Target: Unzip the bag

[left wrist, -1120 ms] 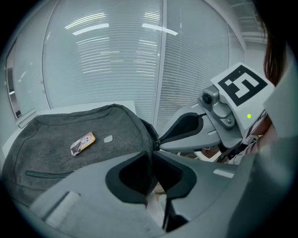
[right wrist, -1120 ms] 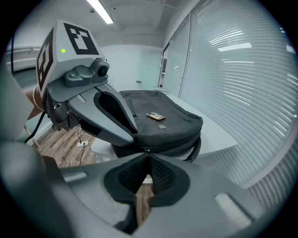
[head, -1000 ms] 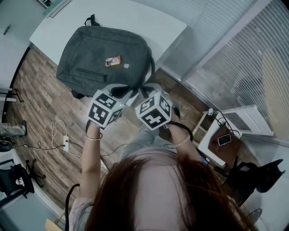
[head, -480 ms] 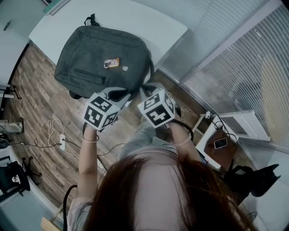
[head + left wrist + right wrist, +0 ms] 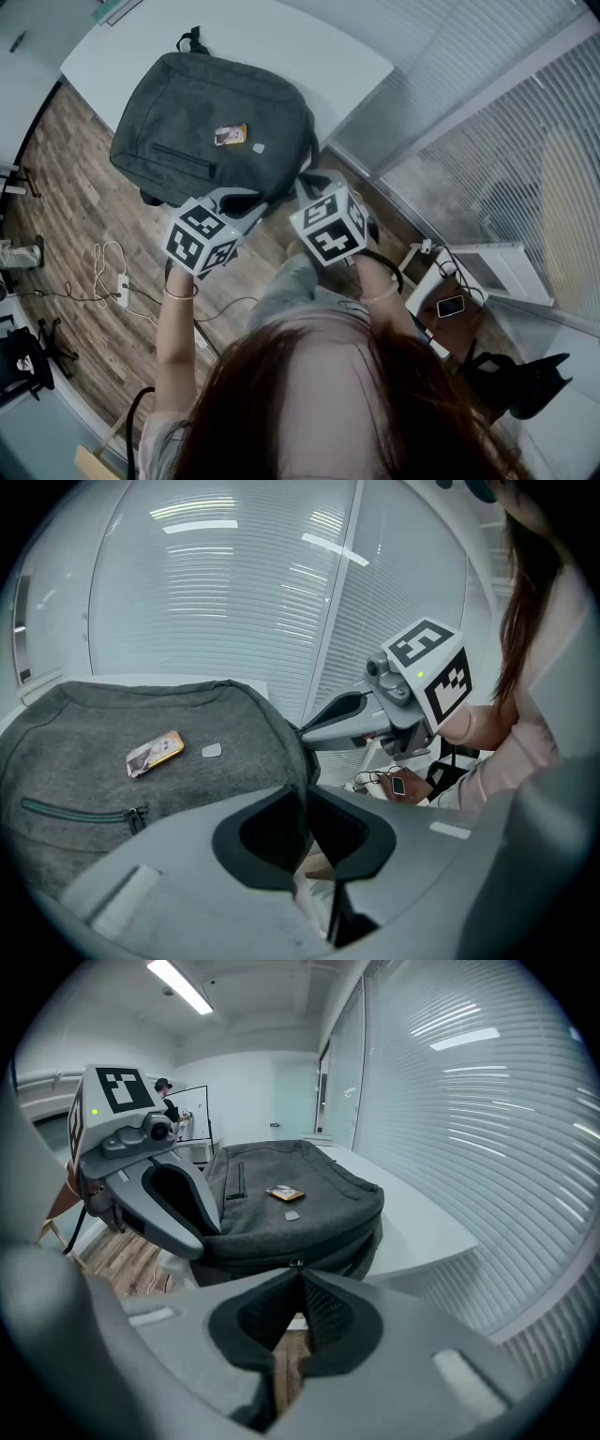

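bag [image 5: 216, 122] flat on counter [image 5: 309, 56], near edge hanging off toward you. left hand-held gripper [image 5: 305, 803] clamped on bag's near-edge fabric. right hand-held gripper [image 5: 296, 1271] pressed together, looks pinched on zipper pull [image 5: 296, 1262] at same edge. track runs sideways along it, so your right does pulling, i'd guess.

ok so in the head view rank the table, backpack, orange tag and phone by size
1. white table
2. grey backpack
3. orange tag and phone: about alike, and the phone seems farther from the camera, so unranked
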Tool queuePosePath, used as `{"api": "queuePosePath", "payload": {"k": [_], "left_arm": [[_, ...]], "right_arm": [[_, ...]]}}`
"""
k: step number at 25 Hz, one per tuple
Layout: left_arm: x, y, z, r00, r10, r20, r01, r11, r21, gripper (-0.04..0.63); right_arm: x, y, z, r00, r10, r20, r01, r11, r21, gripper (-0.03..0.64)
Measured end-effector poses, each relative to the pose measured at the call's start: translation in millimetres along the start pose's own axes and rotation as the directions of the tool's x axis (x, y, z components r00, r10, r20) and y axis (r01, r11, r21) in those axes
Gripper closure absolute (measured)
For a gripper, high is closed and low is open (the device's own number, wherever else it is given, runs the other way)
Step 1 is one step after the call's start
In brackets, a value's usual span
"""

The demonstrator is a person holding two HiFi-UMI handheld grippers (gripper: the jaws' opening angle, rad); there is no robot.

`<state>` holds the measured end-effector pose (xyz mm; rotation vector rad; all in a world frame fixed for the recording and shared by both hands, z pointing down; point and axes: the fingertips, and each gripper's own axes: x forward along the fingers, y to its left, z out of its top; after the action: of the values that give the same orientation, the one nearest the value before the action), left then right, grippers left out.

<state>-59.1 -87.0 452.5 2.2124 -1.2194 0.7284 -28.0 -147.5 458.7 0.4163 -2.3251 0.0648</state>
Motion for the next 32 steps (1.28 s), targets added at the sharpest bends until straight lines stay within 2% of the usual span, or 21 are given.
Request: {"api": "queuePosePath", "payload": {"k": [21, 32], "left_arm": [[2, 3, 1, 0.994, -0.110, -0.007, 0.109, 0.991, -0.071, 0.537], [1, 4, 0, 0.993, -0.114, -0.005, 0.114, 0.991, -0.068, 0.537]], "right_arm": [[19, -54, 15, 0.998, -0.066, -0.012, 0.066, 0.997, -0.040, 0.607], [24, -64, 19, 0.994, -0.112, 0.016, 0.112, 0.993, -0.038, 0.607]]}}
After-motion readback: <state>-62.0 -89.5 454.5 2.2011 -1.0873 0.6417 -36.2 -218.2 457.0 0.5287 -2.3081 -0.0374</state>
